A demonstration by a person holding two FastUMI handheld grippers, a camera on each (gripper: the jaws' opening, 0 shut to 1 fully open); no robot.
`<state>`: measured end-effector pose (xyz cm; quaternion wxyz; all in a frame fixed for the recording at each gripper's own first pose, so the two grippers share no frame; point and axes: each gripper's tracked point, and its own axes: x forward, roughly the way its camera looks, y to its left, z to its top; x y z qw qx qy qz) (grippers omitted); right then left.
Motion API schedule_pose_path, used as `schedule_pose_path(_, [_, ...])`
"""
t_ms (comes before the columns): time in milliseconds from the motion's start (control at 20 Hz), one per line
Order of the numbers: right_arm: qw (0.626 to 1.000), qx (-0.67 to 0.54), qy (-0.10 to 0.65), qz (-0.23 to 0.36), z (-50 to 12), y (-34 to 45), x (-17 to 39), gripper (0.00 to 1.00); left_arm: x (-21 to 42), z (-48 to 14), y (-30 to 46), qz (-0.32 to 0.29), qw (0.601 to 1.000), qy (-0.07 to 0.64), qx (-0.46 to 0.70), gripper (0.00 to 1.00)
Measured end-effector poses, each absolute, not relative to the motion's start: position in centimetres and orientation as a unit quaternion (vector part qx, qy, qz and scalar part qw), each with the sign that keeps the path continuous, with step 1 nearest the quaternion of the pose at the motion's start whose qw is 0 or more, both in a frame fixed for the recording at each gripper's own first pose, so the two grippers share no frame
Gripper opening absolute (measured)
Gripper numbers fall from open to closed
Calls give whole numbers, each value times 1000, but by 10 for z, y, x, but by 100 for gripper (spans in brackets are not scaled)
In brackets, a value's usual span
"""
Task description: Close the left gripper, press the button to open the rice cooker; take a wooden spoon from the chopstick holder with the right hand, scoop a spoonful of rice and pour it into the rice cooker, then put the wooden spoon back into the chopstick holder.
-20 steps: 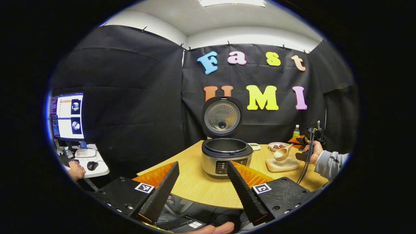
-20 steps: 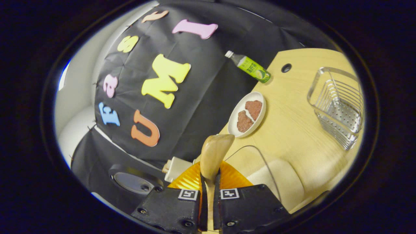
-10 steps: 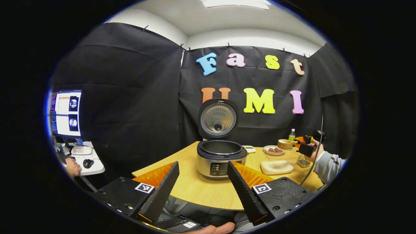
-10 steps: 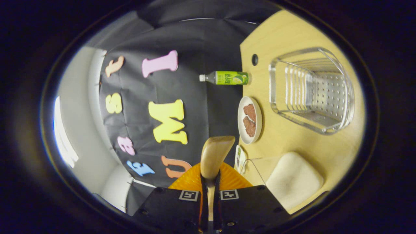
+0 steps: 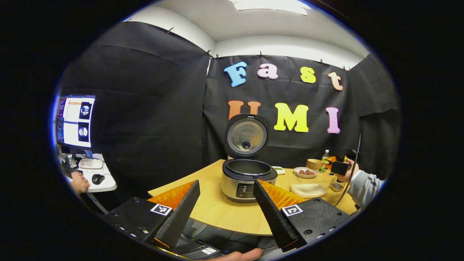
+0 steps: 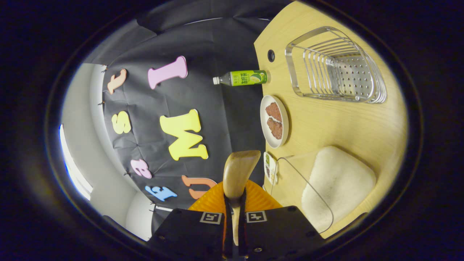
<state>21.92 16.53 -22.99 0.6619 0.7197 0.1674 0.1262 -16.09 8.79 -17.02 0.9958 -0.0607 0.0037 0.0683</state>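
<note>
With the rice cooker (image 5: 247, 177) open at twelve o'clock beyond the wide-spread left gripper (image 5: 226, 206), the right gripper (image 6: 233, 224) clamps the wooden spoon (image 6: 237, 174), its return to the chopstick holder (image 6: 335, 69) at one o'clock seemingly all that remains.

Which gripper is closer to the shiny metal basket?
Right. The right gripper, shut on the wooden spoon, hangs just beside the wire metal basket. The left gripper waits off the table's near edge, facing the rice cooker.
</note>
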Motion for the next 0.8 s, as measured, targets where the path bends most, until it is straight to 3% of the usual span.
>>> schedule_pose_path(500, [704, 660, 190, 183, -175, 270, 209, 11, -194, -155, 132, 75, 995, -26, -68, 94])
schedule_pose_path(800, [757, 578, 212, 220, -152, 350, 191, 11, -215, -151, 134, 35, 995, -43, -86, 94])
